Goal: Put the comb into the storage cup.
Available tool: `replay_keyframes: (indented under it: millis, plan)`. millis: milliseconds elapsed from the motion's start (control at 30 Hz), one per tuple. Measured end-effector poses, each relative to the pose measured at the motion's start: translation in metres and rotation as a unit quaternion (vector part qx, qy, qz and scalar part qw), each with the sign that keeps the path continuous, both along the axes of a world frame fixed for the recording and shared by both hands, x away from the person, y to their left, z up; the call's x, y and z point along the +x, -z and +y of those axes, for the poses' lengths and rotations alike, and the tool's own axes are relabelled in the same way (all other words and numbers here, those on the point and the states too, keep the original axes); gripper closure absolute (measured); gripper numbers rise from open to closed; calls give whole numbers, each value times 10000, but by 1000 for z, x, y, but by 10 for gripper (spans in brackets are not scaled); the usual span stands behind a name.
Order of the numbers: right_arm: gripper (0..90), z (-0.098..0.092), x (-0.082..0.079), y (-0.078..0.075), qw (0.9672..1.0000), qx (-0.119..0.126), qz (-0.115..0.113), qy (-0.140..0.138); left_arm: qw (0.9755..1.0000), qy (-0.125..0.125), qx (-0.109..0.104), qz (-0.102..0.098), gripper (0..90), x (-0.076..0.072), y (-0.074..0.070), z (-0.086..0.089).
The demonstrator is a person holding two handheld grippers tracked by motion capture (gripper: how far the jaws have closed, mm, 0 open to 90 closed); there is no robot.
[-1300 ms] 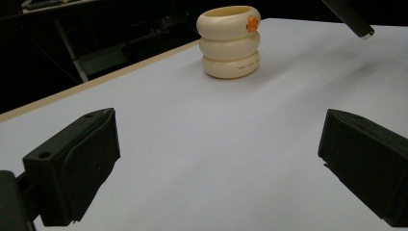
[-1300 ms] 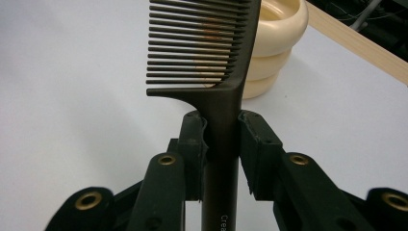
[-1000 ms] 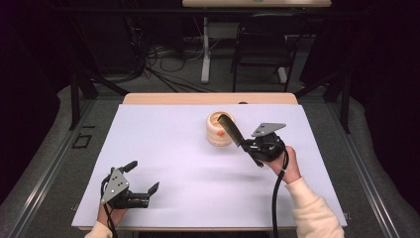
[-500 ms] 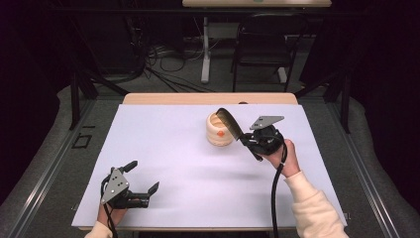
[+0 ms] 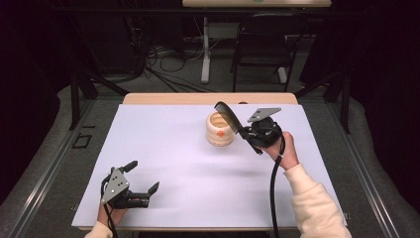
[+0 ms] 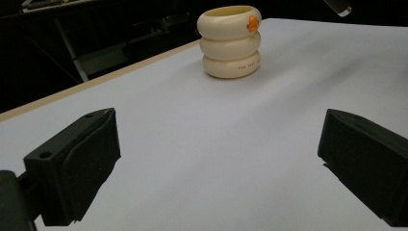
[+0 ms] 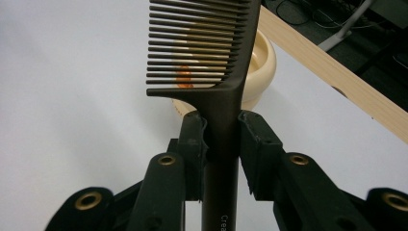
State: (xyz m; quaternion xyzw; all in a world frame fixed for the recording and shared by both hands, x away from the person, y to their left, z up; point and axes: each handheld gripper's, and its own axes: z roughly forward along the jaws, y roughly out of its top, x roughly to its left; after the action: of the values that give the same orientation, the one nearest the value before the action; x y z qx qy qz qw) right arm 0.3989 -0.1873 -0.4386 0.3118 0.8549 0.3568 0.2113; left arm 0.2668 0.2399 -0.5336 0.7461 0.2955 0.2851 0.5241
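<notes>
Comb [image 7: 219, 72] sits clamped in right gripper [image 7: 221, 144] above the ribbed cream holder [image 5: 220, 129], awaiting lowering inside; left gripper [image 5: 141, 181] gapes empty.

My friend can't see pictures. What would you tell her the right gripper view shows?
A dark comb stands clamped by its handle between the two black jaws of the right gripper, its teeth pointing left. Behind the teeth sits a cream ribbed holder with an orange spot, on a white table with a wooden edge.

High view looks down over the table; both gripper views ride low, close, sharing the cup [image 6: 230, 42] ahead.
</notes>
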Motion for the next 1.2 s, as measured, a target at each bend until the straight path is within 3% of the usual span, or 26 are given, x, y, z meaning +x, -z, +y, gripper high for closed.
replay_keyframes:
  millis: [333,1200]
  plan:
    - [721,7,10,-8,10000,75,-48,28,10000,7,-10,5,11,0,0,0]
    - [721,24,32,-20,9999,-103,-70,47,10000,8,-22,8,13,0,0,0]
